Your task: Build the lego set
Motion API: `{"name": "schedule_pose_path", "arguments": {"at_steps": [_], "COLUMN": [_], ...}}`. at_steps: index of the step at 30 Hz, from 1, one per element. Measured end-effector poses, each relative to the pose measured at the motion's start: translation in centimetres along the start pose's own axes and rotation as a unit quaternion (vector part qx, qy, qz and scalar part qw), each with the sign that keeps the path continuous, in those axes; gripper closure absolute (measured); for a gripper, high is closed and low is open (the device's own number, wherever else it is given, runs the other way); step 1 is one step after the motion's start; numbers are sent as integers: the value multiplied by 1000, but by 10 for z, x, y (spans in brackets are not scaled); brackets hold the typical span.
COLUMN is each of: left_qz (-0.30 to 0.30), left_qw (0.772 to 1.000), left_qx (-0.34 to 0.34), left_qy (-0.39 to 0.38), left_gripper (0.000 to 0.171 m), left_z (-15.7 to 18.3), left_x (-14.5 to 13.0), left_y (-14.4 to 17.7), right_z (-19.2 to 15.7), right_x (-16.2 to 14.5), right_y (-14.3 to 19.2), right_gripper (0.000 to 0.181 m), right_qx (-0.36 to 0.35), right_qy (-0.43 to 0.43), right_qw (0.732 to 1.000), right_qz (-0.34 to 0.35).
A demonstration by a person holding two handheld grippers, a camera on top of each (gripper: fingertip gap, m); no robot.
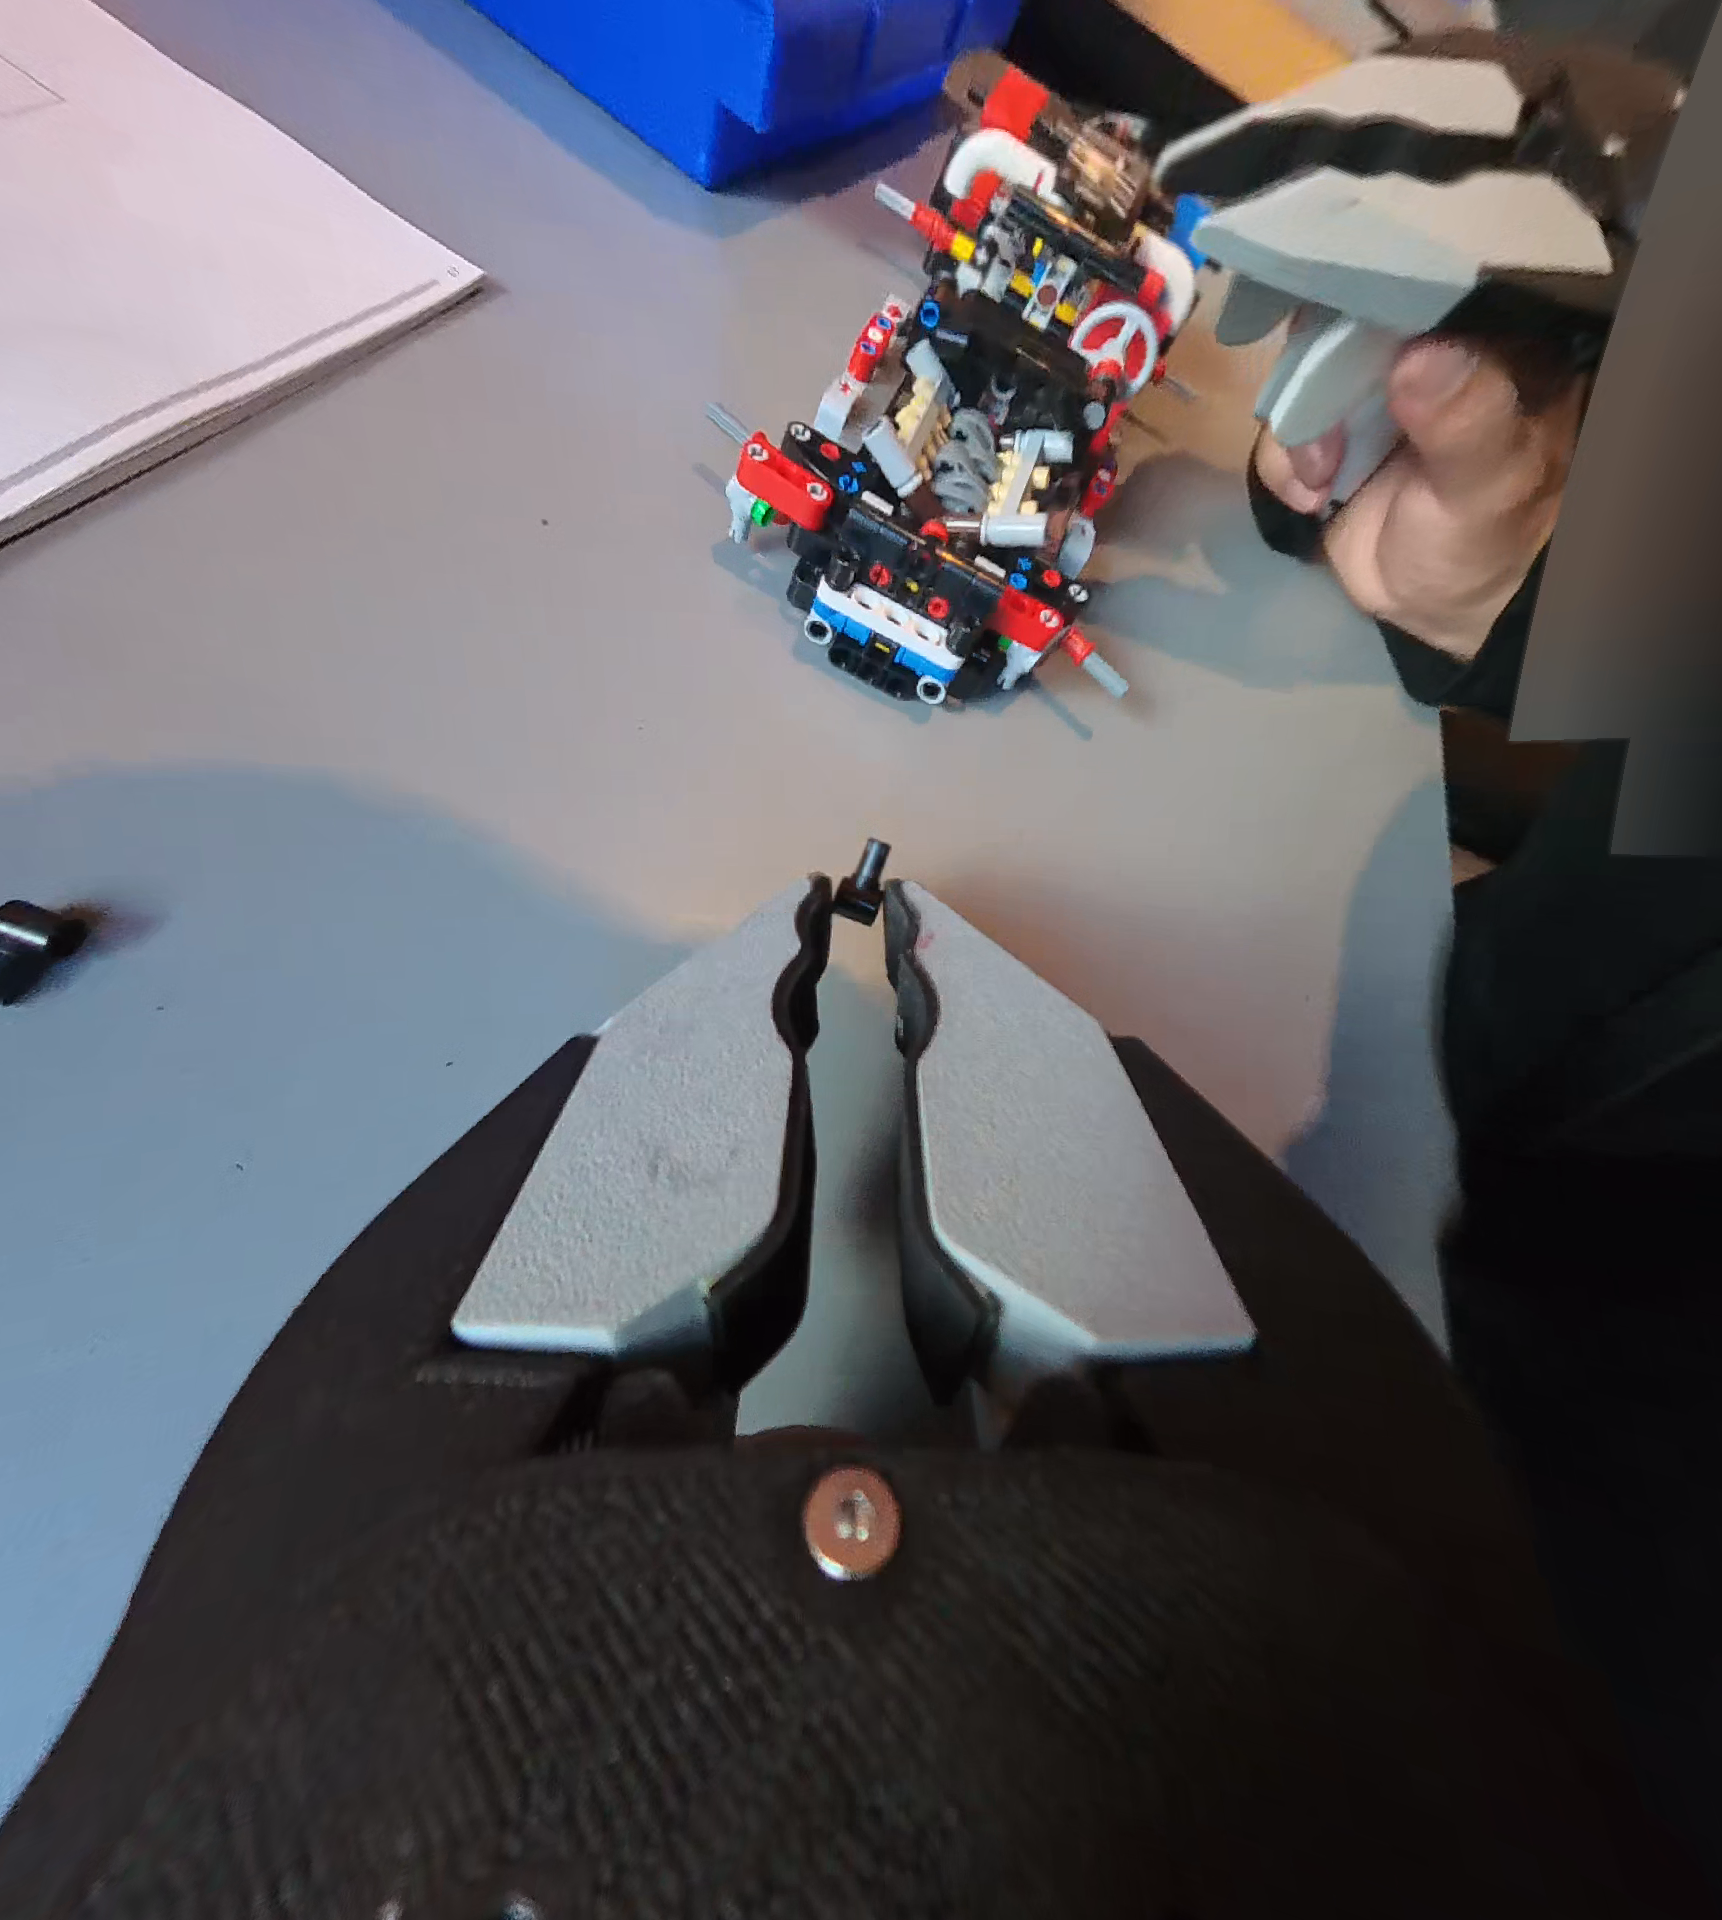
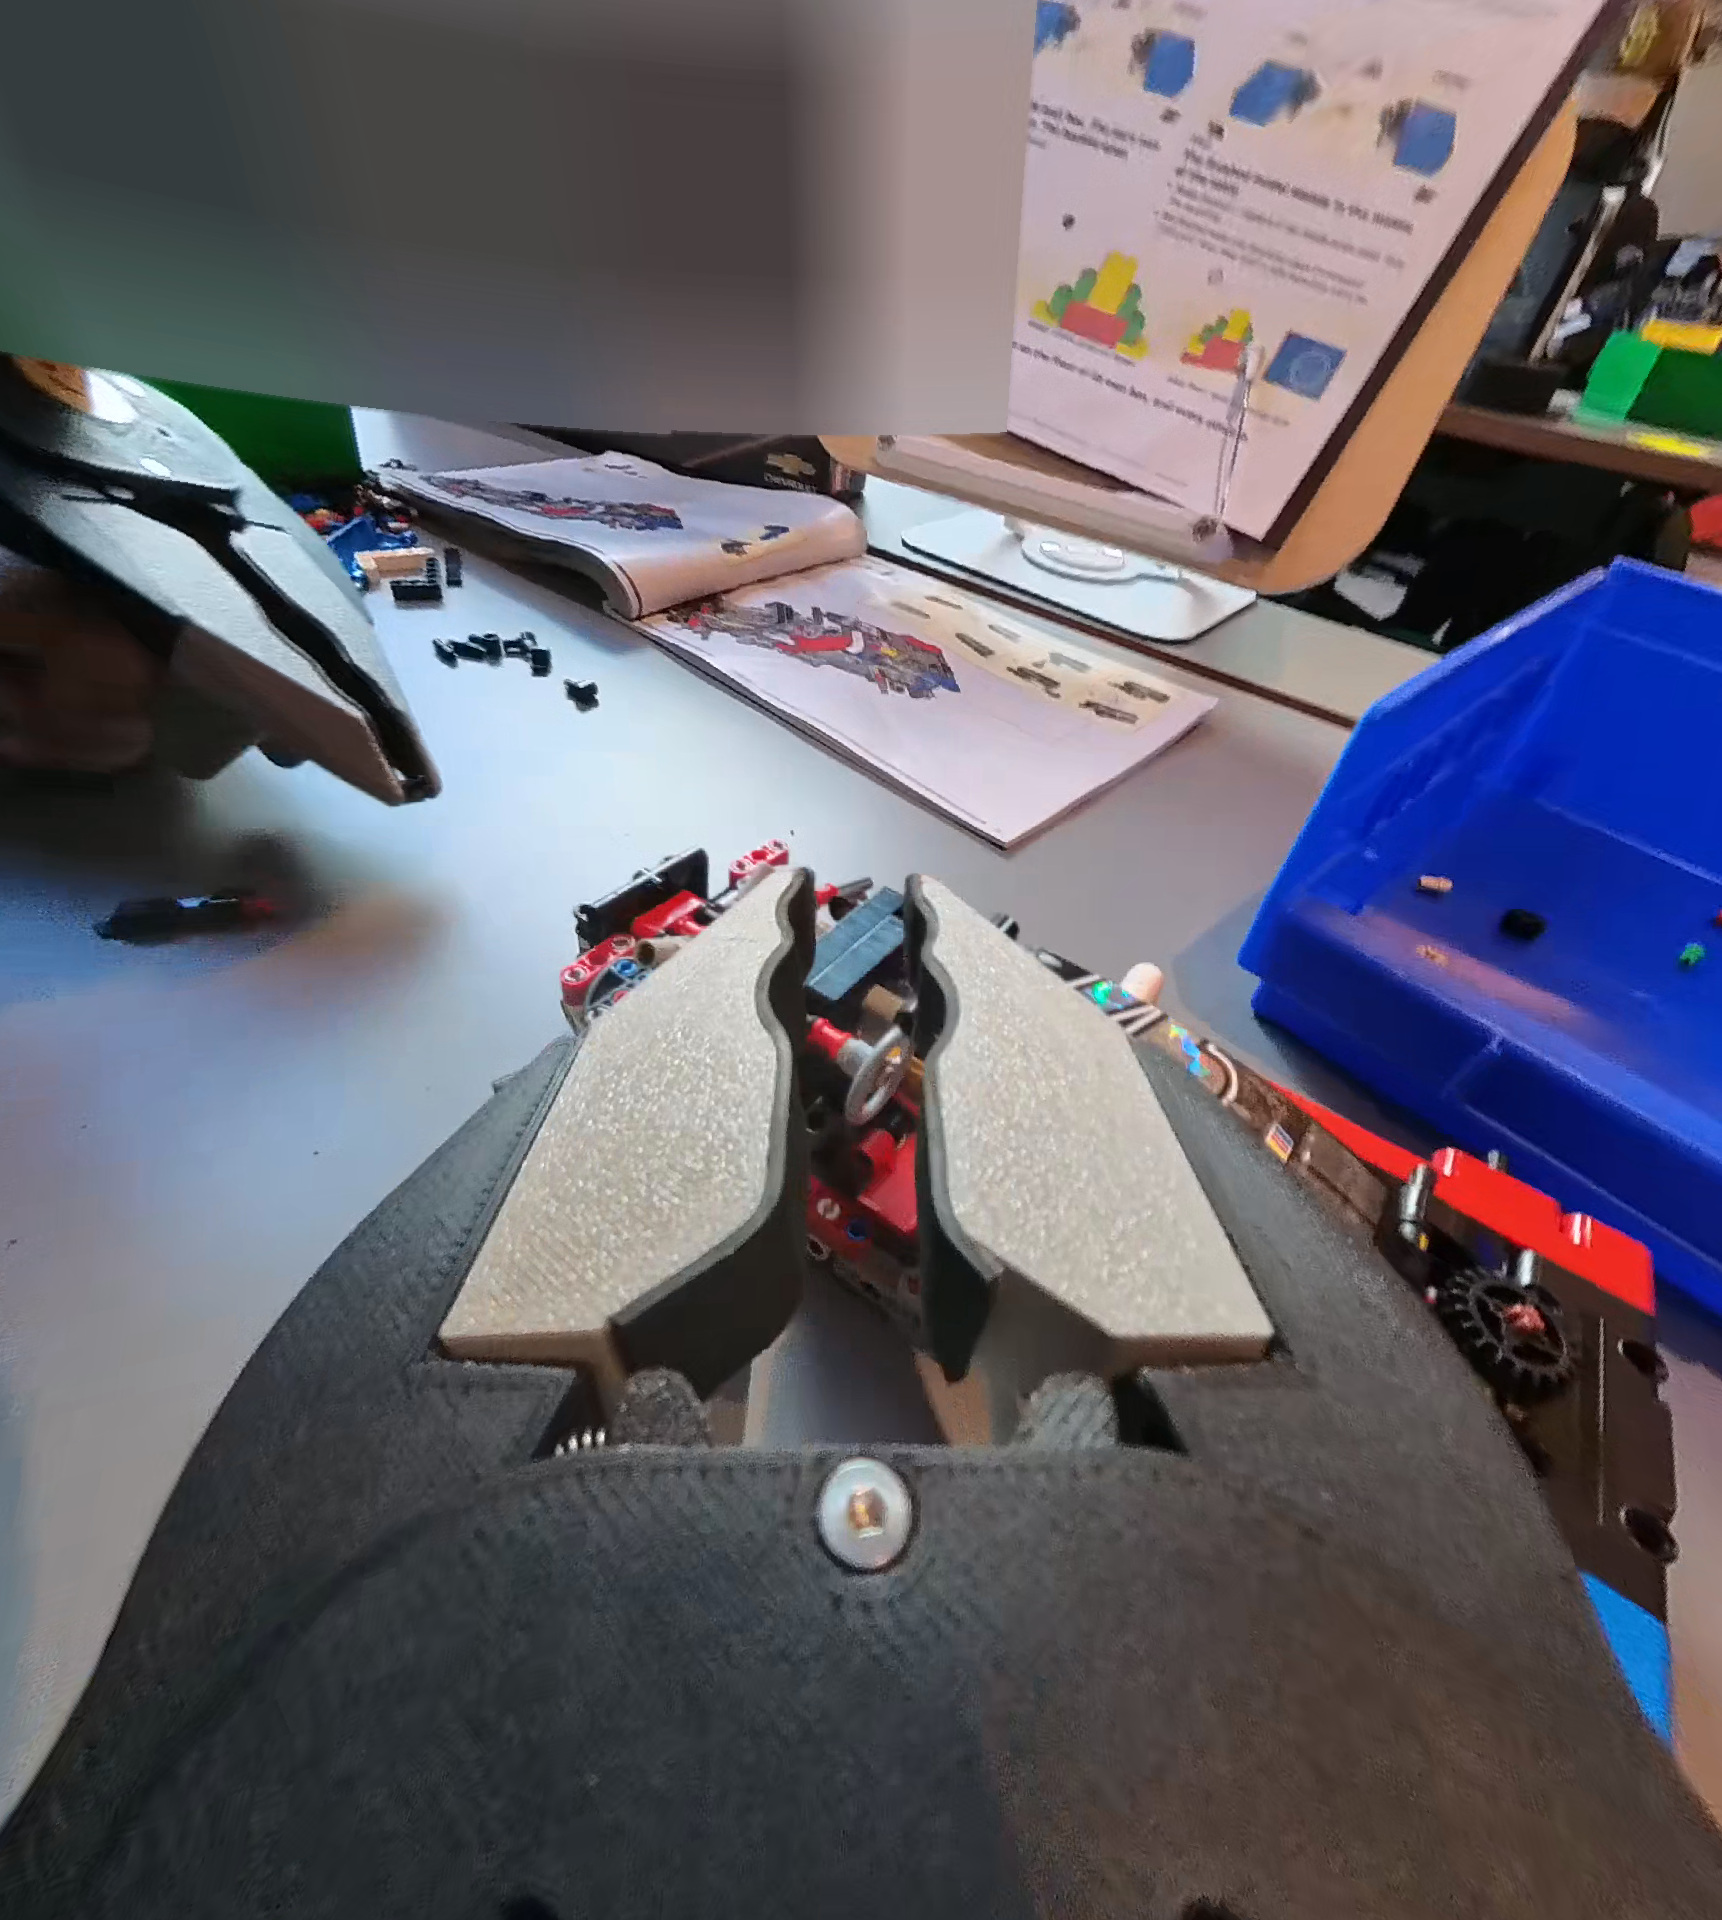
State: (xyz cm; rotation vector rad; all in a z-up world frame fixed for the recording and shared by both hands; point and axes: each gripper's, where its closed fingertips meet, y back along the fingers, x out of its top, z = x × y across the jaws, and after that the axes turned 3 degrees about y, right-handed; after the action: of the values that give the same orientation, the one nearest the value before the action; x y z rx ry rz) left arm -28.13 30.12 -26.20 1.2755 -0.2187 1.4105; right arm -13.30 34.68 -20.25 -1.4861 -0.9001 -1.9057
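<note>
The lego car [image 1: 950, 436] looks fragile, so we hold its stiff frame; left gripper [image 1: 852, 904] pinches a tiny black pin [image 1: 862, 878], right gripper [image 2: 857, 914] seems parted.

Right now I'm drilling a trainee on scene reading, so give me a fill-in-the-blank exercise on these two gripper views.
1. The left gripper pinches a small ____ pin at its tips.
2. The bin beside the car is ____.
3. The right gripper hovers over the ____.
4. The open booklet lies on the ____.

Missing words: black; blue; car; table
</note>
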Motion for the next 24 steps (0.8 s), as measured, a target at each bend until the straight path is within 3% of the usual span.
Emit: {"name": "schedule_pose_path", "arguments": {"at_steps": [5,8,10,12,14,20,24], "left_qz": [-39,-114,-153,-164,-168,-126,-119], "left_qw": [998,986,975,974,975,982,985], "left_qx": [-36,-39,-31,-46,-42,-5,19], "left_qy": [-26,-112,-159,-147,-136,-140,-127], "left_gripper": [165,165,164,159,141,141,140], "left_z": [26,45,47,54,55,58,56], "left_x": [-4,-20,-32,-34,-33,-24,-36], "left_y": [-13,-29,-38,-39,-33,2,18], "right_z": [-16,-30,-45,-58,-75,-120,-138], "right_x": [17,21,19,16,9,-11,-27], "right_y": [4,7,7,7,9,7,-12], "right_gripper": [170,172,174,173,172,173,165], "right_qx": [44,88,129,156,185,238,250], "right_qy": [13,7,3,7,21,63,59], "right_qw": [998,994,990,987,982,968,957], "right_qz": [50,63,53,41,19,-58,-131]}}
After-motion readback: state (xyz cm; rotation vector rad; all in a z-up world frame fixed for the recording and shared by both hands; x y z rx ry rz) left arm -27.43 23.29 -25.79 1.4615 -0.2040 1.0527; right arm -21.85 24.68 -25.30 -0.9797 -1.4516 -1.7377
